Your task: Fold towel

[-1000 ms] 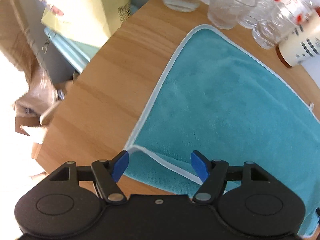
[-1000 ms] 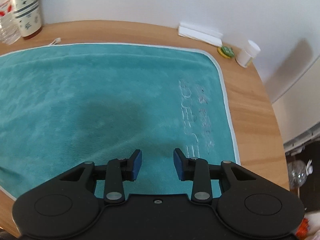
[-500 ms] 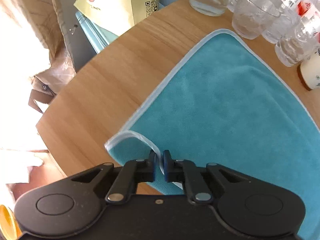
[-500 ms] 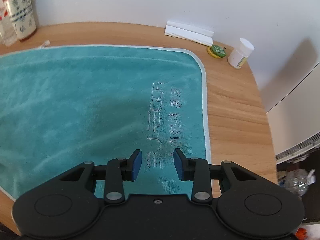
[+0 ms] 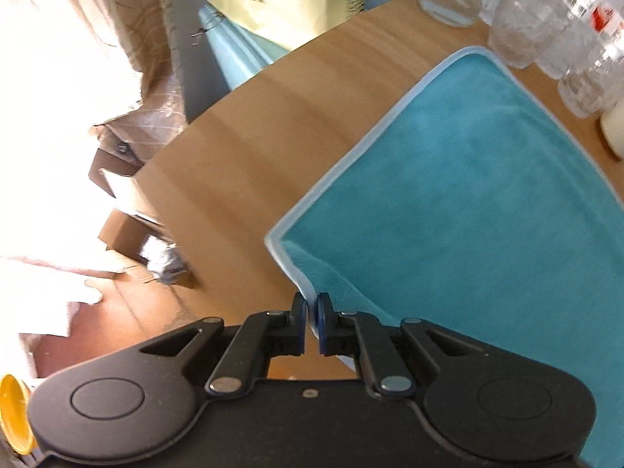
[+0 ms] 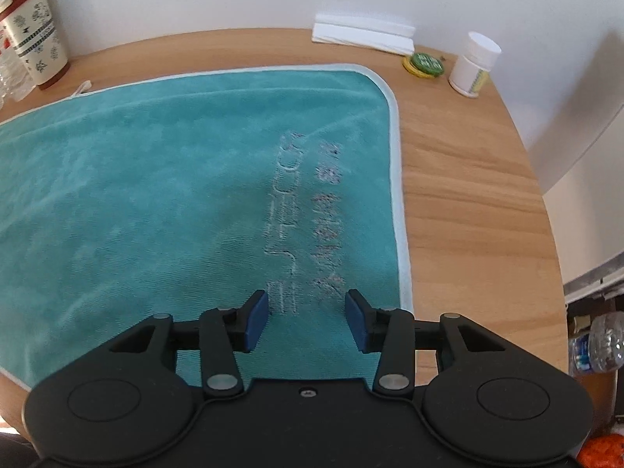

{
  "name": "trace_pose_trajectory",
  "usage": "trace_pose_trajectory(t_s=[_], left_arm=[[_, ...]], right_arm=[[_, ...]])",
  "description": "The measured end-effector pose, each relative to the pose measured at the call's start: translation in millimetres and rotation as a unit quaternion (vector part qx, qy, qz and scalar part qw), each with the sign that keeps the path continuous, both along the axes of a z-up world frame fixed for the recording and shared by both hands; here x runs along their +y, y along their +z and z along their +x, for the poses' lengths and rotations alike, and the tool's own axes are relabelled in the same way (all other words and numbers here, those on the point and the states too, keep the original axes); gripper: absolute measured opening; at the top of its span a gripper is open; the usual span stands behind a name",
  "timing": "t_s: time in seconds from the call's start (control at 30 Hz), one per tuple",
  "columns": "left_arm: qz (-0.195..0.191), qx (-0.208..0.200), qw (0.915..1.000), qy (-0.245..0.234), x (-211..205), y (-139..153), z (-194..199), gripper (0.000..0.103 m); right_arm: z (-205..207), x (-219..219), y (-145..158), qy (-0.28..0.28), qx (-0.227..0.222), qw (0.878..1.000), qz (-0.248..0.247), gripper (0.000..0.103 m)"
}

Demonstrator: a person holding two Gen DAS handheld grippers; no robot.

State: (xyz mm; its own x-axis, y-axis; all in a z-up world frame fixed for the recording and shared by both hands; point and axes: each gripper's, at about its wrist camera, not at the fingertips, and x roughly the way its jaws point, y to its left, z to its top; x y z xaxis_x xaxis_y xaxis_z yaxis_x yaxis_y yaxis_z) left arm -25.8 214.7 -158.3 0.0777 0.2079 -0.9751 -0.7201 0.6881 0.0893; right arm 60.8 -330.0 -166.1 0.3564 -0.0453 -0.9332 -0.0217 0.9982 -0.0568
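My left tongs (image 5: 312, 321) are pinched together on the pale piped edge of the teal towel (image 5: 487, 202), right at its near left corner, and that corner is drawn up off the wooden tabletop (image 5: 273, 117) so the hem rises in a taut line to the blue pads. My right tongs (image 6: 307, 319) are spread wide with nothing between them, hovering over the towel (image 6: 156, 195) near its right-hand border; I cannot tell whether the pads touch the cloth. Between and just ahead of them I see stitched lettering (image 6: 284, 226) running away from me, too blurred to read.

The rest of the towel lies spread flat across the round tabletop (image 6: 468, 195), its white trim curving round the far right corner. A small loop tag (image 6: 82, 88) sticks out from the far edge.

In the left view, clear glasses and jars (image 5: 518, 27) crowd the far edge just beyond the towel's far corner. In the right view, a patterned cup with a red-brown lid (image 6: 33, 39) stands at the far left, a folded white cloth or paper (image 6: 362, 33) lies against the wall, and a green round lid (image 6: 425, 63) sits just beside a small white bottle (image 6: 474, 64) at the far right, all apart from the towel.
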Motion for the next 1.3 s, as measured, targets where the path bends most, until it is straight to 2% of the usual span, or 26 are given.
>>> trace_pose_trajectory(t_s=[0.1,0.17,0.23,0.3,0.33,0.43,0.6,0.67,0.8,0.9,1.07,1.17,1.2,1.23,1.3], left_arm=[[-0.016,0.018,0.9997,-0.008,3.3,-2.0,-11.4,0.008],[-0.014,0.023,0.9995,-0.019,3.6,1.9,-14.0,0.016],[0.005,0.032,0.9989,-0.033,4.8,9.6,-13.3,0.045],[0.033,0.036,0.9978,-0.045,6.4,16.7,-11.4,0.055],[0.052,0.037,0.9965,-0.055,7.9,20.3,-9.2,0.057],[0.078,0.034,0.9942,-0.066,14.4,25.7,-1.0,0.058],[0.073,-0.014,0.9928,-0.094,20.0,28.8,31.0,0.058],[0.072,-0.033,0.9894,-0.122,15.4,25.7,47.2,0.058],[0.064,-0.064,0.9766,-0.195,-2.2,11.5,82.4,0.058],[0.072,-0.058,0.9705,-0.223,-10.6,-1.4,102.1,0.058],[0.096,-0.053,0.9652,-0.237,-11.3,-11.7,119.6,0.058],[0.113,-0.037,0.9619,-0.246,-9.2,-18.2,129.4,0.058],[0.122,-0.034,0.9609,-0.247,-9.1,-18.8,132.4,0.061],[0.134,-0.029,0.9589,-0.249,-9.4,-19.4,134.9,0.068],[0.150,-0.018,0.9563,-0.250,-8.5,-20.3,141.5,0.072]], right_arm=[[-1.1,0.6,0.5,0.007,0.005,1.000,-0.011,0.050],[-0.3,4.8,0.9,0.016,0.008,0.999,-0.030,0.050],[-0.8,6.6,2.2,0.015,0.011,0.999,-0.043,0.050],[-3.8,7.1,4.1,0.012,0.010,0.999,-0.045,0.050],[-6.0,7.1,5.4,0.011,0.008,0.999,-0.043,0.051],[-17.8,8.6,9.0,0.010,0.004,0.999,-0.035,0.051],[-34.2,10.5,5.5,0.001,0.019,1.000,-0.019,0.051],[-39.2,13.0,5.3,-0.003,0.024,1.000,-0.018,0.051],[-45.7,17.4,4.5,-0.014,0.034,0.999,-0.016,0.051],[-49.1,20.7,1.0,-0.023,0.035,0.999,-0.022,0.051],[-55.3,2.5,-1.7,-0.081,0.037,0.996,0.020,0.052],[-60.1,-0.5,-2.1,-0.086,0.041,0.995,0.004,0.064],[-62.0,-2.7,-2.3,-0.092,0.043,0.995,0.003,0.065],[-62.9,-5.3,-2.5,-0.100,0.046,0.994,0.008,0.065],[-66.2,-13.1,-2.3,-0.124,0.050,0.991,0.018,0.065]])
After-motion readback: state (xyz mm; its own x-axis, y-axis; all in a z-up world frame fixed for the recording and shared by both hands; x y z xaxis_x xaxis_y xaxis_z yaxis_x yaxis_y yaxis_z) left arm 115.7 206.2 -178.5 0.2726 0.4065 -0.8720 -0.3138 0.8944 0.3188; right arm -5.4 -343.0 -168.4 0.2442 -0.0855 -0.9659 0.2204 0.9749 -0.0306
